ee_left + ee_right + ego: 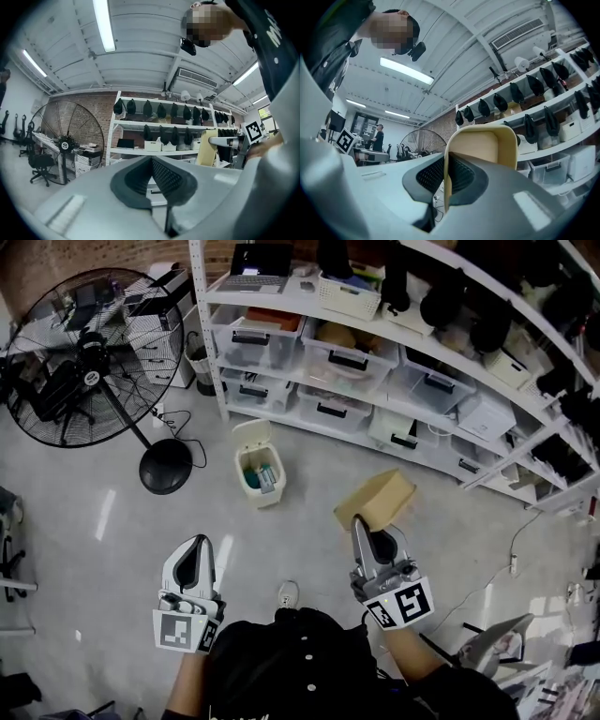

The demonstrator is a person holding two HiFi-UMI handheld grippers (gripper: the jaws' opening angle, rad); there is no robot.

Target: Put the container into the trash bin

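A tan, shallow container [376, 499] is held in the air by my right gripper [368, 529], which is shut on its rim. In the right gripper view the container [487, 147] stands upright between the jaws, its hollow side facing the camera. The small white trash bin [261, 465] stands on the floor ahead and to the left, lid flipped up, some rubbish inside. My left gripper [195, 561] is shut and holds nothing; in the left gripper view its dark pads [154, 180] meet. The container [206, 147] also shows at the right of that view.
A large black floor fan [89, 348] with a round base [165, 467] stands at the left. White shelving [394, 352] with clear storage boxes runs across the back. A cable [487, 577] lies on the floor at the right. A shoe [288, 594] shows below.
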